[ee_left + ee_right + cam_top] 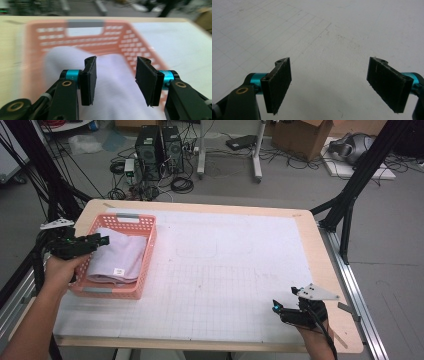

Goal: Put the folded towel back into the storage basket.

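A salmon plastic basket (145,249) stands on the left side of the table and holds a folded pale lilac cloth (117,257) with a small white label. My left gripper (100,241) hovers over the basket's left rim, jaws open above the cloth (115,82), nothing between them. The basket's far wall and grey handle (86,23) lie ahead in the left gripper view. My right gripper (276,306) is low near the table's front right, open over the bare gridded mat (329,50).
A white gridded mat (225,265) covers the wooden table (320,250). Black frame legs stand at both sides. Beyond the far edge the floor holds computer towers (160,147), cables and cardboard boxes (300,137).
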